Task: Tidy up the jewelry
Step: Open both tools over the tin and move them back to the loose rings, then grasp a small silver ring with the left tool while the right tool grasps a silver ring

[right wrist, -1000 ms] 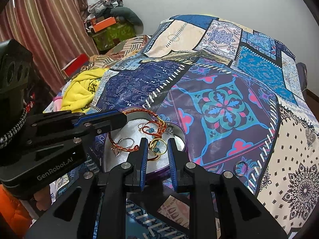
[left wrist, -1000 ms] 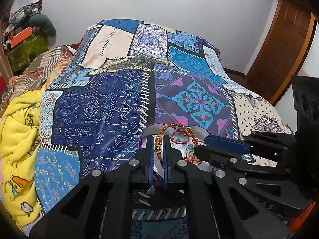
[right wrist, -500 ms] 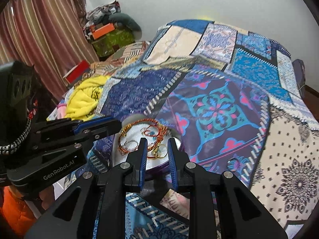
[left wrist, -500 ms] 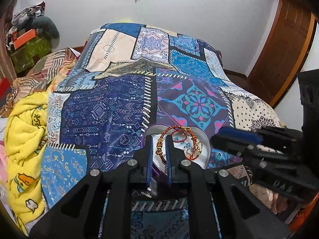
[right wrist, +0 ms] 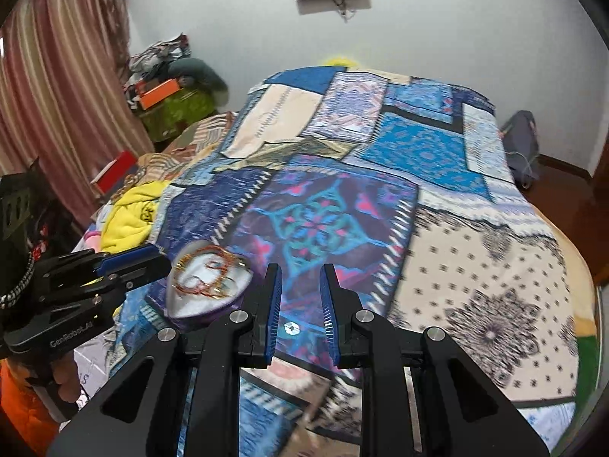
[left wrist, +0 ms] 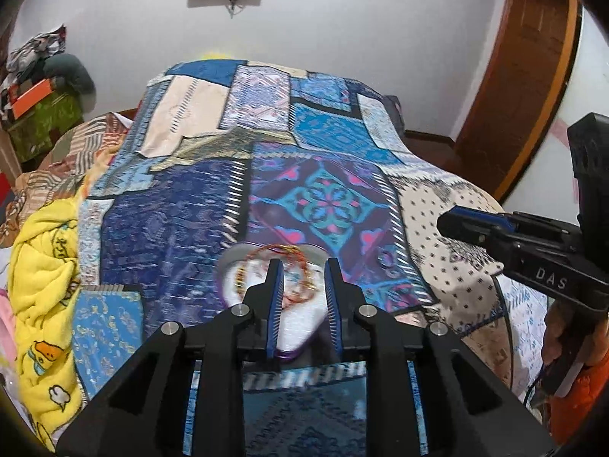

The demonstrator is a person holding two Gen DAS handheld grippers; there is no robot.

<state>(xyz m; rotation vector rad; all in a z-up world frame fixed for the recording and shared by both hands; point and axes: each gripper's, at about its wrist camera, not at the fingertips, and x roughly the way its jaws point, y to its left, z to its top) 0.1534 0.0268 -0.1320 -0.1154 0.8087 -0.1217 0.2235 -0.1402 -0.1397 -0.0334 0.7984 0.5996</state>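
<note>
A heart-shaped purple-rimmed jewelry box (left wrist: 247, 278) with a white lining lies on the patchwork bedspread (left wrist: 171, 224). Red and gold bangles (left wrist: 259, 255) lie inside it; they also show in the right wrist view (right wrist: 201, 266) inside the box (right wrist: 182, 304). My left gripper (left wrist: 302, 270) is open and empty, raised just in front of the box. My right gripper (right wrist: 300, 272) is open and empty, to the right of the box above the bedspread (right wrist: 475, 247). A small ring (right wrist: 291, 328) lies on the bedspread between its fingers. The right gripper also shows in the left wrist view (left wrist: 453, 224).
A yellow blanket (left wrist: 42, 266) is heaped at the bed's left edge. Boxes and clothes (right wrist: 171, 91) stand by the curtain (right wrist: 57, 95). A wooden door (left wrist: 521, 76) is at the right. A grey bag (right wrist: 523, 141) lies on the floor beyond the bed.
Both grippers have opened and pulled back and up from the box. The left one let go of the bangle, which now lies in the box. The right one swung to the right.
</note>
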